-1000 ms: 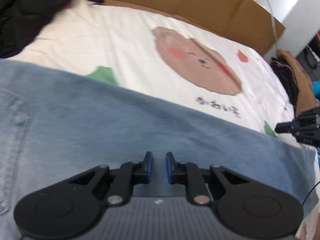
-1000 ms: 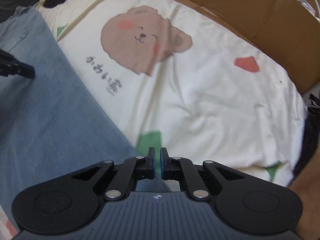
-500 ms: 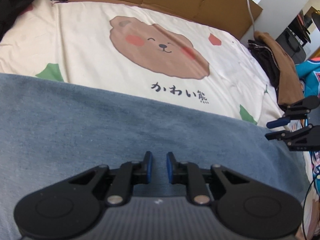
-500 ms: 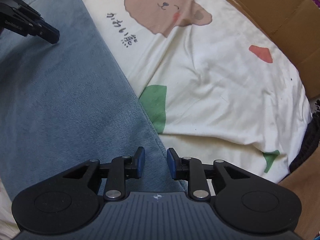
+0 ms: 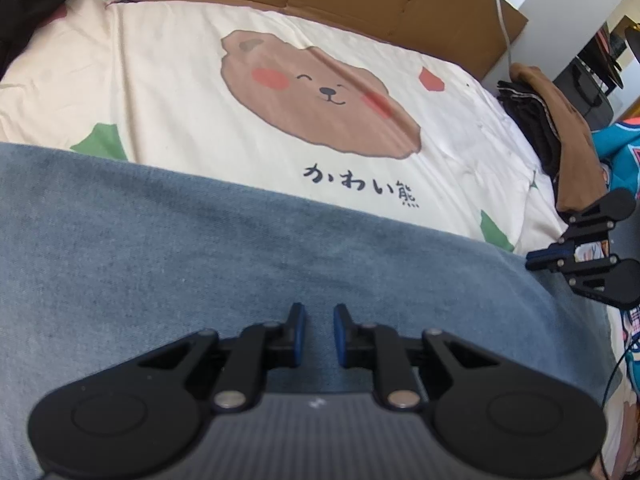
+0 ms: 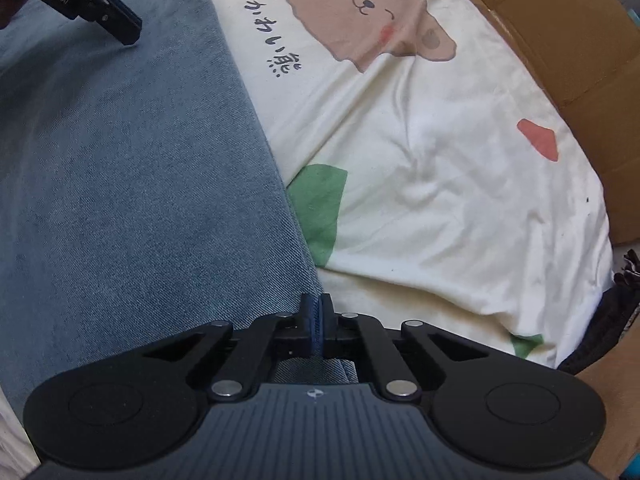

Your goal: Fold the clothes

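Jeans [image 5: 168,248] lie flat as a wide blue denim band across the cream bear-print blanket [image 5: 192,92], smooth and nearly unwrinkled. Half a second ago your right gripper [image 6: 316,316] had its fingers spread over the denim's edge; now they have pinched together on that edge beside the green patch. Your left gripper [image 5: 319,322] remains a little parted above the cloth, holding nothing.
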Action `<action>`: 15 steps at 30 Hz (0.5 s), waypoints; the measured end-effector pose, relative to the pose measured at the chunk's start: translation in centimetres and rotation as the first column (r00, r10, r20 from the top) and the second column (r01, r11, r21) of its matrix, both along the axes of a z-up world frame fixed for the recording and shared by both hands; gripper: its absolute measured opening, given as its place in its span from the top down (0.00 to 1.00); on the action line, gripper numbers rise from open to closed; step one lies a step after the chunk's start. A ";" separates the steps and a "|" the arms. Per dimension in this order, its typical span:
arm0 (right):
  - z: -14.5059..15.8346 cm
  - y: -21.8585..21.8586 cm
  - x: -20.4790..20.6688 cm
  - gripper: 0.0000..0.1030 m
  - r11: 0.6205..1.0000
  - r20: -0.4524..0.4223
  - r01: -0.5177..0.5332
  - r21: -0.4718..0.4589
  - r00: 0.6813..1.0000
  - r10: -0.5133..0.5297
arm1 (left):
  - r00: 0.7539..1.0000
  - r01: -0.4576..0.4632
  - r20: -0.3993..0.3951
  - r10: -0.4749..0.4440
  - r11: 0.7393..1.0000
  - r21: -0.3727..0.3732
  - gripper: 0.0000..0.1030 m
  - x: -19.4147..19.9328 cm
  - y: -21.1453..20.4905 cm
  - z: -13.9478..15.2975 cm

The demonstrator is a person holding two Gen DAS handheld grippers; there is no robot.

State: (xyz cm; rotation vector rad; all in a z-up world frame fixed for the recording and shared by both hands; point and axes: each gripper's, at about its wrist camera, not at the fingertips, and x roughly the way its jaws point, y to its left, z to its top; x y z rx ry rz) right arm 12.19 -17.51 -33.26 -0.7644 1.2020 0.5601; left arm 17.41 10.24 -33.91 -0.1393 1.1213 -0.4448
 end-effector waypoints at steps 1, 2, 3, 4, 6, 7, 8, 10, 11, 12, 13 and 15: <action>0.0 0.0 0.1 1.00 1.000 0.005 0.009 -0.003 1.000 -0.009 | 1.000 -0.001 -0.001 0.001 1.000 -0.001 0.84 0.0 0.0 0.0; 0.1 0.1 0.3 1.00 1.000 0.013 0.018 -0.008 1.000 -0.018 | 1.000 -0.001 -0.002 0.001 1.000 -0.002 0.84 0.0 0.0 0.0; 0.1 0.1 0.4 1.00 1.000 0.020 0.026 -0.014 0.999 -0.026 | 1.000 -0.001 -0.002 0.001 1.000 -0.003 0.84 0.0 0.0 0.0; 0.1 0.2 0.6 1.00 0.999 0.041 0.037 -0.037 0.999 -0.036 | 1.000 -0.001 -0.002 0.001 1.000 -0.004 0.84 0.0 0.1 0.0; -0.2 -0.5 1.2 1.00 0.997 0.040 0.065 -0.049 0.997 -0.063 | 1.000 0.000 -0.001 0.000 1.000 -0.006 0.84 -0.1 0.1 0.0; -0.2 -0.9 1.4 1.00 0.996 0.031 0.077 -0.037 0.997 -0.076 | 1.000 0.001 -0.001 -0.001 1.000 -0.006 0.84 -0.1 0.2 0.0; 0.0 -1.3 1.2 1.00 0.996 0.033 0.081 -0.025 0.996 -0.081 | 1.000 0.007 -0.001 -0.007 1.000 -0.006 0.84 -0.2 0.3 -0.1; 0.4 -1.8 1.0 1.00 0.997 0.022 0.070 -0.021 0.997 -0.070 | 1.000 0.030 0.000 -0.030 1.000 -0.008 0.84 -0.4 0.7 -0.4; 0.7 -2.1 0.9 1.00 0.997 0.016 0.070 -0.019 0.997 -0.069 | 1.000 0.028 -0.002 -0.028 1.000 -0.010 0.84 -0.4 0.7 -0.5; 1.0 -2.6 0.8 0.97 0.997 0.008 0.072 -0.011 0.997 -0.072 | 1.000 0.027 -0.002 -0.027 1.000 -0.012 0.84 -0.4 0.7 -0.5; 1.2 -3.0 0.7 0.95 0.997 -0.010 0.071 -0.006 0.997 -0.071 | 1.000 0.025 -0.003 -0.025 1.000 -0.013 0.84 -0.5 0.8 -0.5; 1.3 -3.9 0.3 0.80 0.999 -0.039 0.051 -0.016 0.998 -0.051 | 1.000 0.023 -0.003 -0.023 1.000 -0.013 0.84 -0.6 0.7 -0.5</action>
